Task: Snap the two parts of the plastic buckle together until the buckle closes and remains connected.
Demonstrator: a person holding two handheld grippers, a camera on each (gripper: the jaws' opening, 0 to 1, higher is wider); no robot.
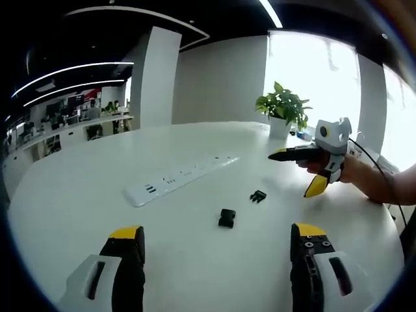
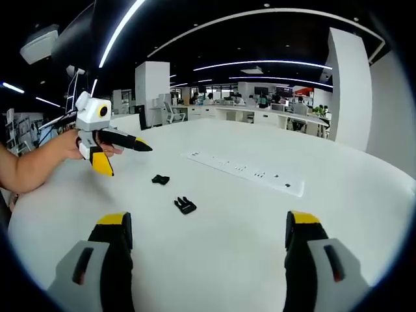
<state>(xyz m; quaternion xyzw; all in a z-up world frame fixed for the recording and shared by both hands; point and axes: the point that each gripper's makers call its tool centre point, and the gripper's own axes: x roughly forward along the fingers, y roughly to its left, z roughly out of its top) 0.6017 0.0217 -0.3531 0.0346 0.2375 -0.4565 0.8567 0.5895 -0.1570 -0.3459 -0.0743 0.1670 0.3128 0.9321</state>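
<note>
Two small black buckle parts lie apart on the white table (image 1: 78,195). In the left gripper view, the blocky part (image 1: 226,218) sits just ahead of my left gripper (image 1: 218,231), whose jaws stand open with nothing between them. The pronged part (image 1: 258,195) lies farther off. My right gripper (image 1: 294,172), held in a hand, hovers open above the table at the right. In the right gripper view, the pronged part (image 2: 185,205) lies nearest my open right gripper (image 2: 208,219), and the blocky part (image 2: 160,179) lies beyond it. The left gripper (image 2: 127,159) hangs open at the left.
A long white power strip (image 1: 179,177) (image 2: 247,170) lies on the table beyond the buckle parts. A potted plant (image 1: 284,107) stands near the window edge. Office desks and a white pillar (image 2: 153,88) are far behind.
</note>
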